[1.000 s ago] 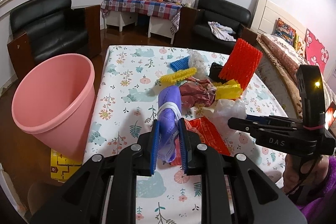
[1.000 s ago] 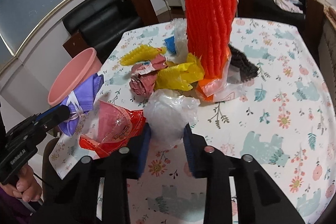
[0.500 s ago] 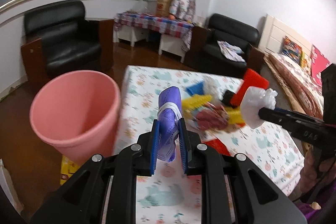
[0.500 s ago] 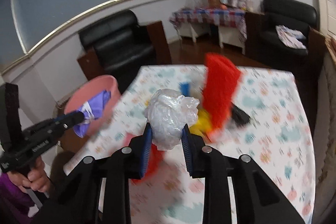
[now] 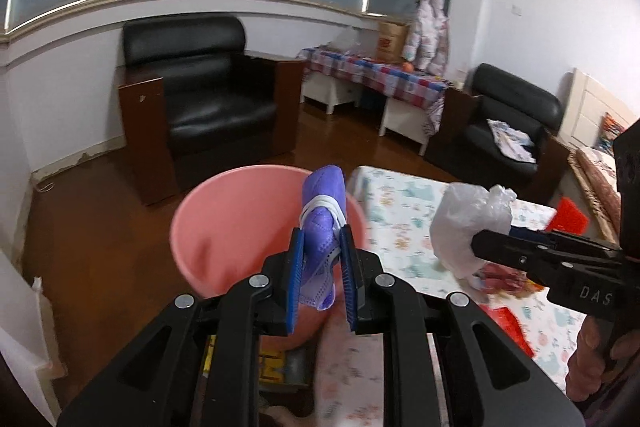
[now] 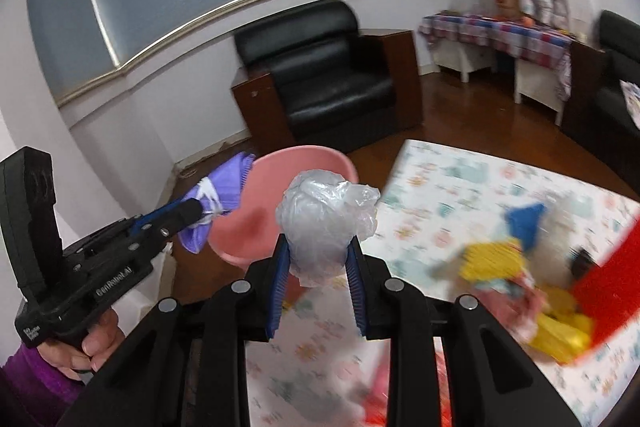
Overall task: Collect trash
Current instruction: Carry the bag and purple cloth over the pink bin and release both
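My left gripper (image 5: 322,247) is shut on a purple face mask (image 5: 322,215) and holds it in the air over the near rim of the pink bin (image 5: 224,223). It also shows in the right wrist view (image 6: 188,213) with the mask (image 6: 224,187). My right gripper (image 6: 318,263) is shut on a crumpled clear plastic bag (image 6: 324,215), held in the air just right of the bin (image 6: 280,211), above the table edge. The bag also shows in the left wrist view (image 5: 468,223).
The floral table (image 6: 452,187) carries a blurred pile of trash: yellow wrappers (image 6: 492,259), a blue piece (image 6: 524,215), a red mesh (image 6: 608,287). A black armchair (image 5: 208,99) stands behind the bin on the wooden floor. A second armchair (image 5: 512,119) stands at the right.
Both grippers have lifted off the table and swung left toward the pink bin, each still holding its item. The mask is now over the bin's rim.
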A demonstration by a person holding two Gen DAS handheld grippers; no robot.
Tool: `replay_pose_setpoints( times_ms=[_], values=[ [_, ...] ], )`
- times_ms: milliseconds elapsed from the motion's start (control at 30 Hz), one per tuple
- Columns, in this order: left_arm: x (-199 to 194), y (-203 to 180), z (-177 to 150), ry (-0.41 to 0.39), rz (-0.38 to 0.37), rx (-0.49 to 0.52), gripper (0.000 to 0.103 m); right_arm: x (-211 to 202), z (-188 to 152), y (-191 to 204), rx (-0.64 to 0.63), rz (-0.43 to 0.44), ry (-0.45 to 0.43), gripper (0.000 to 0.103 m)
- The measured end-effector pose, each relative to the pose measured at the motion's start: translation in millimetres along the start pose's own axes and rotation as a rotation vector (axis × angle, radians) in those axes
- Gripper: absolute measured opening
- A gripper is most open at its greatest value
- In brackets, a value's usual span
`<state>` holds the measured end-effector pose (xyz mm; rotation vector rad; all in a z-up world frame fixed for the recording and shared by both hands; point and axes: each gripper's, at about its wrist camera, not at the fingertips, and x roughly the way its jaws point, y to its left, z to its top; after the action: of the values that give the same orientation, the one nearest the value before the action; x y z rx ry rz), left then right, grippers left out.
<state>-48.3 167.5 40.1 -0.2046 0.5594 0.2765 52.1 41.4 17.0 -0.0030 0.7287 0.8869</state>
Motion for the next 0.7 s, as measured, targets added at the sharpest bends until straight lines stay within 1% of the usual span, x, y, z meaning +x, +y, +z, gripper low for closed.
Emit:
replay_pose_setpoints(
  times_ms=[133, 200, 300, 467, 633, 700],
  values=[
    [10, 12, 3, 0.017, 0.037, -0.008, 0.018, 34, 10, 17, -0.019, 0.023, 0.027, 0.027],
    [15, 18, 4, 0.026, 0.046, -0.014, 0.018, 47, 13, 20, -0.02, 0.028, 0.042, 0.027],
    [22, 25, 4, 0.036, 0.065, -0.022, 0.018, 70, 17, 29, -0.032, 0.026, 0.063, 0.027],
    [36, 37, 4, 0.062, 0.095, -0.034, 0.018, 101, 17, 32, -0.044, 0.018, 0.114, 0.027],
    [52, 44, 4, 0.086, 0.106, -0.032, 0.018, 119, 16, 32, -0.045, 0.008, 0.142, 0.028],
    [58, 46, 3, 0.097, 0.104, -0.032, 0.021, 124, 16, 30, -0.039, 0.002, 0.152, 0.028]
  ],
)
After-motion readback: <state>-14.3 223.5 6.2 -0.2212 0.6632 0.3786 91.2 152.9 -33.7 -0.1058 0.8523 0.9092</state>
